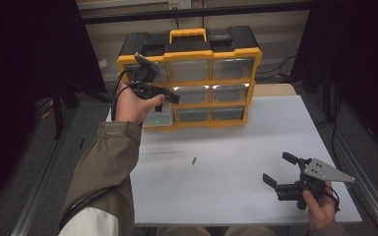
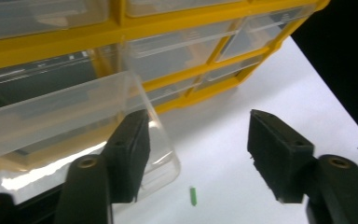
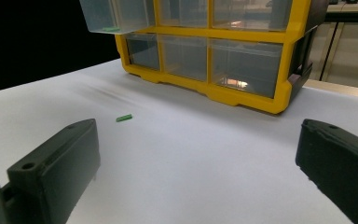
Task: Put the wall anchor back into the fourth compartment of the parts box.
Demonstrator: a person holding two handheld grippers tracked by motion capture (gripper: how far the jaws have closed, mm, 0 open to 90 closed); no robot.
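The yellow drawer cabinet point(image 1: 189, 78) stands at the far side of the white worktop point(image 1: 236, 147), and one clear drawer point(image 2: 74, 121) at its lower left is pulled out. The left gripper point(image 1: 170, 98) hangs in front of that drawer with its jaws apart and nothing pressed between them; in the left gripper view one jaw stands right at the drawer's front corner, though I cannot tell whether it touches the plastic. Something small and green point(image 3: 110, 30) lies inside the drawer, seen through its clear wall in the right gripper view.

A second small green piece point(image 1: 194, 160) lies alone on the worktop, well clear of the cabinet and between the two hands. The right gripper point(image 1: 281, 171) rests low near the front right edge, jaws wide and empty, pointing toward that piece.

My guess is the job is partway done: the drawer is out and one green bit appears to be stowed. The loose piece has yet to be picked up and dropped in, and the drawer has yet to be pushed shut.
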